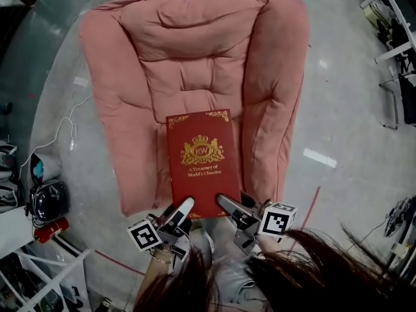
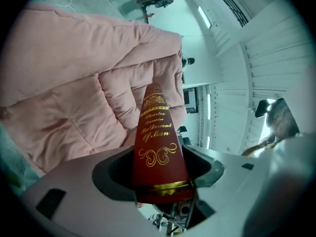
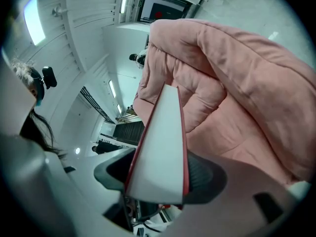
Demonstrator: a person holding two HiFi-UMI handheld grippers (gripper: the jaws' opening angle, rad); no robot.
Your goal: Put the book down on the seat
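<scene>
Grey floor (image 1: pixel 344 129) all round, and smack in the middle of my head view is the big pink armchair (image 1: pixel 195 38) with its puffy back and arms. Over its seat cushion (image 1: pixel 195 99) is the red book (image 1: pixel 200 158), gold crest on the cover facing up, lying lengthways with the far end toward the backrest. Honestly can't tell if it's touching the cushion or just above it. I've got it by the near end with both claws. The left claw (image 1: pixel 184 208) is clamped on the spine side, with the gold spine lettering running away from its camera. The right claw (image 1: pixel 226 205) is clamped over the white page edge. Both sit spread fairly wide, pads against the covers. Smallest bits: the left marker cube (image 1: pixel 144 234) and right marker cube (image 1: pixel 277 218), just behind the claws
</scene>
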